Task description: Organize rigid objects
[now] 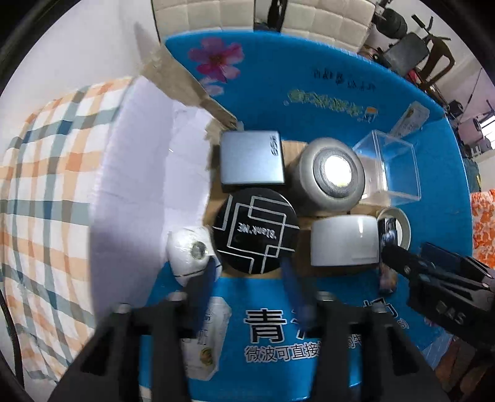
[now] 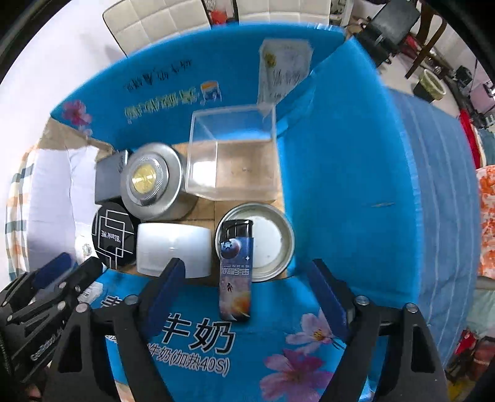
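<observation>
Two grippers point down into a blue cardboard box (image 2: pixel 355 173); inside sit a clear plastic cube (image 2: pixel 232 154), a round silver tin (image 2: pixel 154 182), a black round tin (image 1: pixel 255 230), a white cup (image 2: pixel 174 249) and a lighter (image 2: pixel 235 266) leaning on a small open tin (image 2: pixel 272 238); the right gripper (image 2: pixel 244 278) is wide open around the lighter, not squeezing it; the left gripper (image 1: pixel 247 284) is half open, holding nothing, over the black round tin.

Checked cloth (image 1: pixel 46 173), white tufted sofa (image 1: pixel 324 21).
</observation>
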